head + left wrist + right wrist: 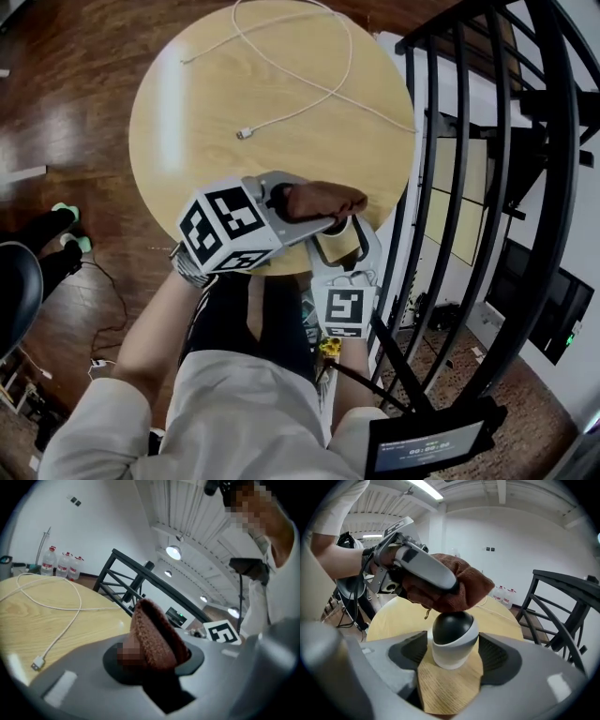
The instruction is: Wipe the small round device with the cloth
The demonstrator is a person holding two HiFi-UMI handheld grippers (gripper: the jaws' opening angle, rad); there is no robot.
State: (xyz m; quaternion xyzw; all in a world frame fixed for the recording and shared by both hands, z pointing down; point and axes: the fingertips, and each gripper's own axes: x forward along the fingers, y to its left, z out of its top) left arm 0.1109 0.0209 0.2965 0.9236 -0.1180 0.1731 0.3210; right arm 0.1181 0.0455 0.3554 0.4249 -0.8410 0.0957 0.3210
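The small round device (452, 637), black dome on a white body, stands on the round wooden table (234, 84) near its front edge. My right gripper (452, 653) is open, with a jaw on each side of the device and a narrow gap at its left side. My left gripper (309, 208) is shut on a bunched brown cloth (323, 199). In the right gripper view the cloth (454, 590) rests on the device's black top. In the head view the cloth hides the device, and the right gripper (342, 239) sits just below it.
A white cable (300, 84) loops across the far half of the table, its plug (244, 133) near the middle. A black metal railing (487, 187) runs close along the table's right side. Water bottles (61, 562) stand by the far wall.
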